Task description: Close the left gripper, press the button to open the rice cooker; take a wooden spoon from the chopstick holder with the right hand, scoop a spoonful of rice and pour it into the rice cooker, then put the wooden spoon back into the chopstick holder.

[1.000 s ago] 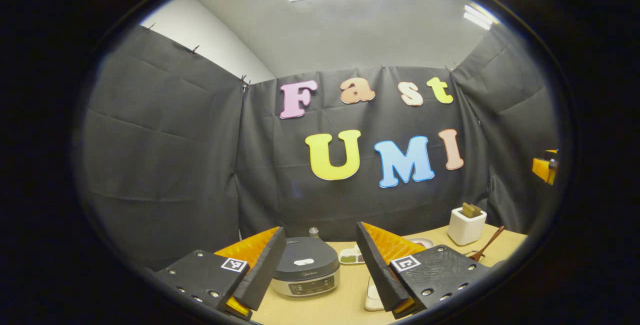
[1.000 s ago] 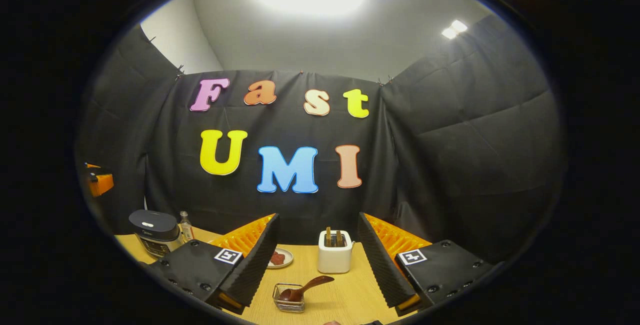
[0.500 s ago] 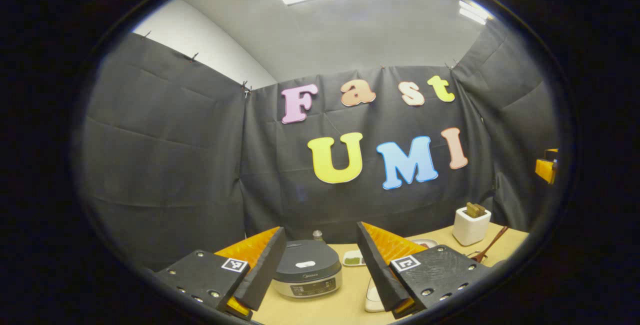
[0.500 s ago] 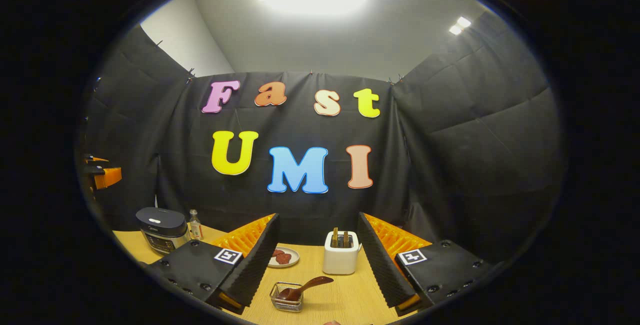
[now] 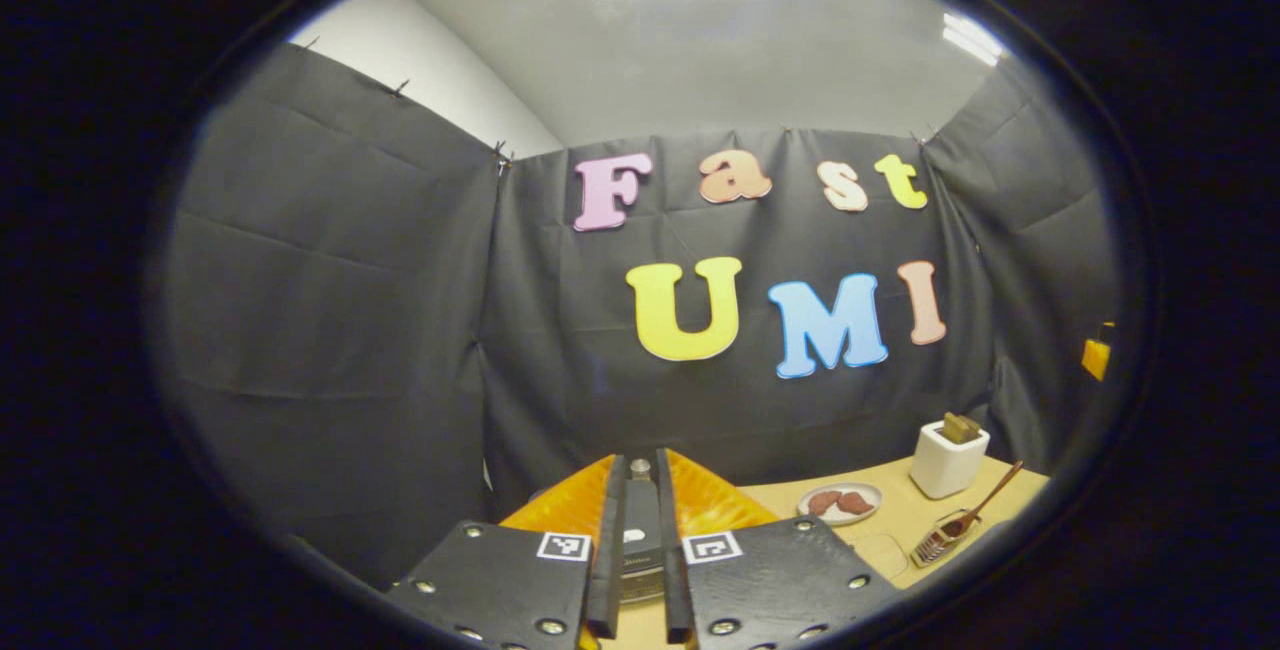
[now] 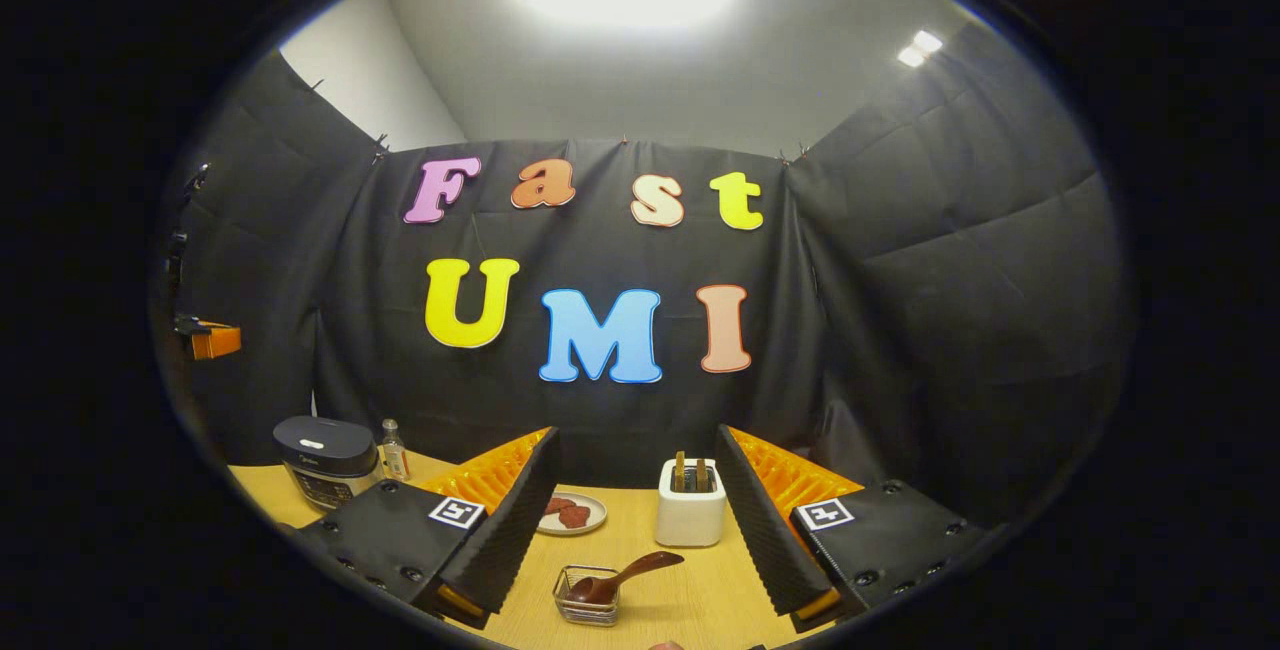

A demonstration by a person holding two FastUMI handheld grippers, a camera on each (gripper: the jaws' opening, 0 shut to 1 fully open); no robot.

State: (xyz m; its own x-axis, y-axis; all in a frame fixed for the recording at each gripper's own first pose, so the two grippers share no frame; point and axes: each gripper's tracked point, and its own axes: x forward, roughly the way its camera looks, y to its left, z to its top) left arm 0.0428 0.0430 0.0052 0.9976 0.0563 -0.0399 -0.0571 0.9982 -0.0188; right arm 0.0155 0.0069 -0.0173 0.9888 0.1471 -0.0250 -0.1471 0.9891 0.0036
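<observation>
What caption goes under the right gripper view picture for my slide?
Open right gripper faces a white chopstick holder and a wooden spoon resting in a small wire basket.

Screwed black tongs point(image 5: 640, 570), square markers

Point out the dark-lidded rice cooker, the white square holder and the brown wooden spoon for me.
dark-lidded rice cooker point(image 6: 322, 438): right gripper view, on its lid.
white square holder point(image 6: 690, 515): right gripper view, on its front wall.
brown wooden spoon point(image 6: 622, 577): right gripper view, on its handle near the bowl.
</observation>
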